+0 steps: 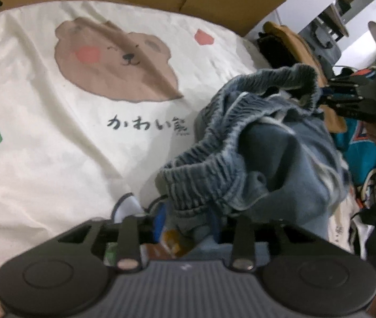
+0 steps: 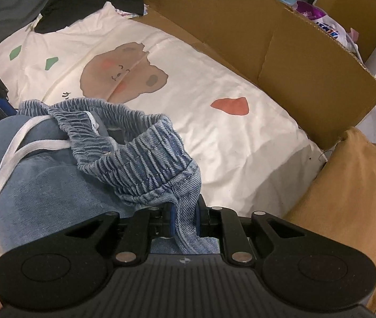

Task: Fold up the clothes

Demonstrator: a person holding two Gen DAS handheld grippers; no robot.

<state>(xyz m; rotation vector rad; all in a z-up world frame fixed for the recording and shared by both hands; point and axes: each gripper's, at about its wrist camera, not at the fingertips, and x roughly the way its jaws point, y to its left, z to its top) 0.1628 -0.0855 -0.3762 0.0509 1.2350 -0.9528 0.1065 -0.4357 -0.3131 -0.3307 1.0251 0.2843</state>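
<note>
your right gripper (image 2: pixel 185 222) is clamped on a fold of the jeans (image 2: pixel 63 185), just below the gathered elastic waistband (image 2: pixel 134 156), with the denim pinched between its blue pads. your left gripper (image 1: pixel 188 228) is closed on the other side of the jeans, its fingers buried in the cloth. the jeans hang bunched between the two grippers, waistband open and facing up, over a cream bedsheet (image 2: pixel 235 143) printed with a brown bear (image 2: pixel 124 71) and red and green shapes. a white drawstring (image 2: pixel 10 156) loops across the denim on the left of the right wrist view. a cardboard wall (image 2: pixel 280 61) stands along the far edge of the bed. a mustard-coloured garment (image 2: pixel 352 198) lies just beside the sheet on the right, and a teal jersey (image 1: pixel 368 159) lies near the jeans in the left wrist view.
</note>
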